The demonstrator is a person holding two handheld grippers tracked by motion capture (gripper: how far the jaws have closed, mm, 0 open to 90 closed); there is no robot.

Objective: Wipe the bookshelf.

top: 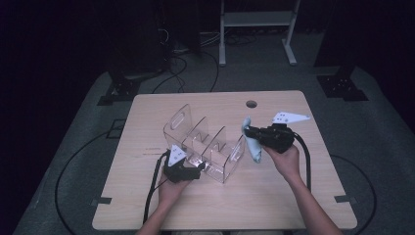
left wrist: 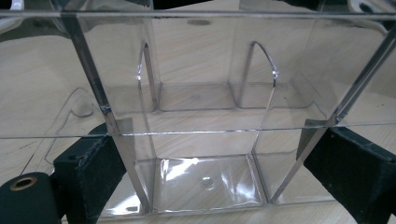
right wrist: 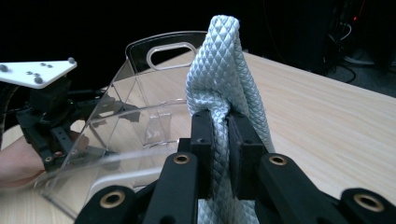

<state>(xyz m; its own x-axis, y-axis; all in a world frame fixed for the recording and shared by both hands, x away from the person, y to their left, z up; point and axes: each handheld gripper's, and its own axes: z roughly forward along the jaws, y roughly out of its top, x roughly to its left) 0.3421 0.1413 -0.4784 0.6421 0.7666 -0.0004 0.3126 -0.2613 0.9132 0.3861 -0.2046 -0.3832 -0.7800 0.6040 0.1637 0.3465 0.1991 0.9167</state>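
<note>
A clear acrylic organizer (top: 205, 142) with several compartments and a handle slot stands mid-table. My left gripper (top: 199, 167) clamps its near end. In the left gripper view its two black jaws press the outer walls of the organizer (left wrist: 201, 93) from either side of my left gripper (left wrist: 215, 149). My right gripper (top: 247, 131) hovers just right of the organizer, shut on a pale blue woven cloth (top: 253, 147) that hangs below it. In the right gripper view the cloth (right wrist: 219, 70) is pinched between the pads of my right gripper (right wrist: 220, 121), and the organizer (right wrist: 140, 116) lies behind it to the left.
The wooden table (top: 293, 196) has a round cable hole (top: 251, 104) near its far edge. Black cables trail from both grippers toward the near edge. Beyond the table are a dark floor, stand bases (top: 342, 85) and a white frame (top: 254, 19).
</note>
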